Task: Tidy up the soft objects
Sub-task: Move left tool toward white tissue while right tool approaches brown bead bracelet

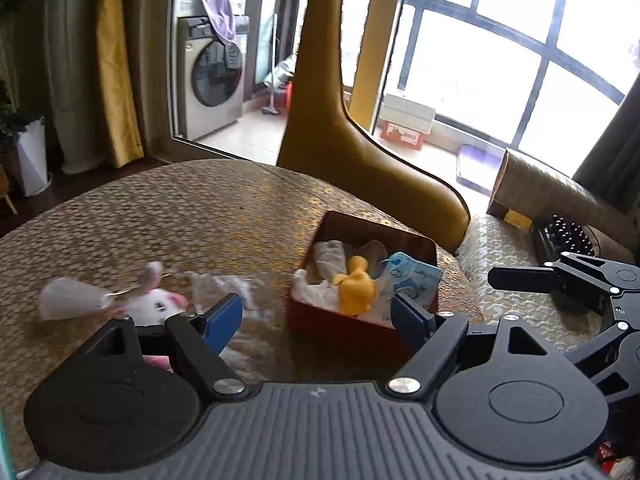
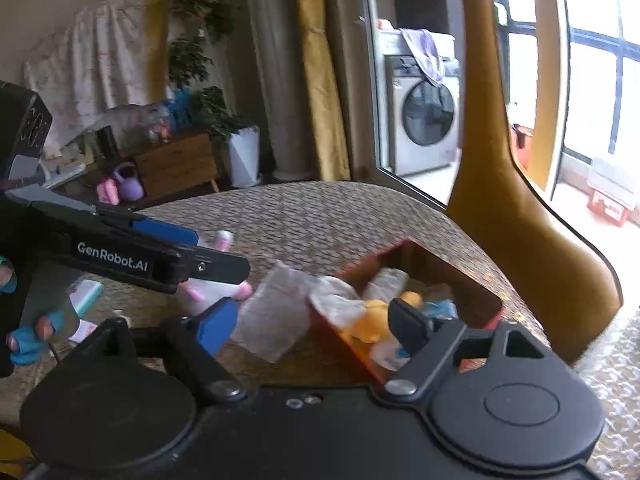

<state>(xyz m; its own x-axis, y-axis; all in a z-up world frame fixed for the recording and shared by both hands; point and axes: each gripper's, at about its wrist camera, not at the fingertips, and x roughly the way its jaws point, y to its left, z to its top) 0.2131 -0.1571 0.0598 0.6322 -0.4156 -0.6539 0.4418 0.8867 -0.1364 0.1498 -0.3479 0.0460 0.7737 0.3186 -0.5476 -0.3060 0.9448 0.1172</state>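
The red box [image 1: 362, 322], ahead of the released, empty left tool [image 1: 316, 316] and right tool [image 2: 312, 320], already held a yellow duck [image 1: 354, 286] and cloths. A white plush [image 1: 154, 304] and clear bag [image 2: 274, 316] remained on the counter [image 1: 180, 208] to their left.

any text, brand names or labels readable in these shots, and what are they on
"GenRobot.AI": white lettering on the black arm of the left claw, seen in the right wrist view.
Blue print on the packet in the red box: too blurred to read.
Red carton on the balcony floor: markings too small to read.
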